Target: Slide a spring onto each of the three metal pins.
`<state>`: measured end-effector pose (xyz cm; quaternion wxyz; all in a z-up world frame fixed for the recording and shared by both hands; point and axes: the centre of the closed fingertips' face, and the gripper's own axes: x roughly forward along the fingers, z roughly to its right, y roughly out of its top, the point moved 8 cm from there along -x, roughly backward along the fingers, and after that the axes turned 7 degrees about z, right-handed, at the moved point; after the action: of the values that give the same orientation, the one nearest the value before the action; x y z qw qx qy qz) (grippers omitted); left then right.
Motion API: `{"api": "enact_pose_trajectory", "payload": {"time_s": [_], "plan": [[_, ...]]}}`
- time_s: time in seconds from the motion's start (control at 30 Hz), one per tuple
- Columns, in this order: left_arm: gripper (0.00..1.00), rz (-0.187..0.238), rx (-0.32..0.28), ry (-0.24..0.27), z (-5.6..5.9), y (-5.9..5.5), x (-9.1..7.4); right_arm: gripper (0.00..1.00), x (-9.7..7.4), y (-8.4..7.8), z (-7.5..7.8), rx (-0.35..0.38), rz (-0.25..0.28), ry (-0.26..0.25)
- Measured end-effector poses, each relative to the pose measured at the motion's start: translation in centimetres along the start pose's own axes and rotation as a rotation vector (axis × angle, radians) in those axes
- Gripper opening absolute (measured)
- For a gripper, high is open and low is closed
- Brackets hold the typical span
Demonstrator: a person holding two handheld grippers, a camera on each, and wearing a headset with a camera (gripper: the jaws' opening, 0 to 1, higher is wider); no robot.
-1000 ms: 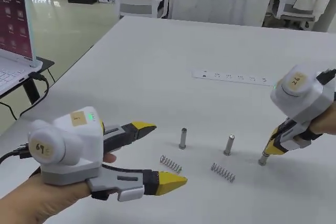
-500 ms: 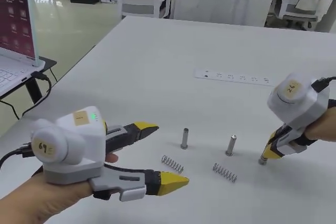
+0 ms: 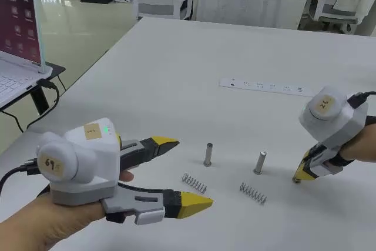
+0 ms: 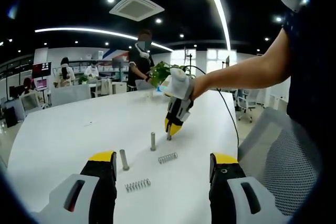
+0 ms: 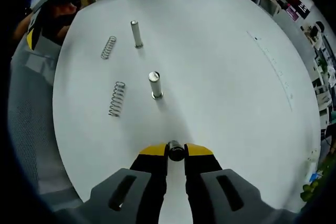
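Left gripper (image 3: 191,172): my jaws wide, nothing held, above the table (image 3: 176,74).
Right gripper (image 3: 302,173): I'm pinching the end pin (image 5: 175,150); spring on it? Can't tell.
Loose springs (image 3: 193,183) (image 3: 252,193): flat, near two bare pins (image 3: 208,154) (image 3: 259,162).

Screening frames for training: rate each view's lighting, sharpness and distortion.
Head view: even light, soft faint shadows, springs sharp. Left gripper view: fisheye bends the ceiling light strip; dark ceiling, bright table. Right gripper view: table edge curves; flat light, held pin clear.
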<state>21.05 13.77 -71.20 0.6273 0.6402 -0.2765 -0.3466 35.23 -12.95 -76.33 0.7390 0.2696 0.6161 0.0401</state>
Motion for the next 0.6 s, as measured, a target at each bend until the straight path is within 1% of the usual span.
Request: {"api": "enact_pose_trajectory", "payload": {"time_s": [0.2,0.37,0.6], "plan": [[0.68,-0.001,0.001,-0.002,-0.03,-0.04,0.04,0.11,-0.04,-0.03,0.09,0.000,0.004,-0.009],[0.68,-0.001,0.000,-0.003,-0.02,-0.07,0.04,0.15,-0.03,-0.02,0.24,-0.002,0.011,-0.016],[0.68,-0.003,0.001,-0.005,0.07,-0.09,-0.01,0.19,-0.48,-0.13,0.04,-0.001,0.018,-0.025]]}}
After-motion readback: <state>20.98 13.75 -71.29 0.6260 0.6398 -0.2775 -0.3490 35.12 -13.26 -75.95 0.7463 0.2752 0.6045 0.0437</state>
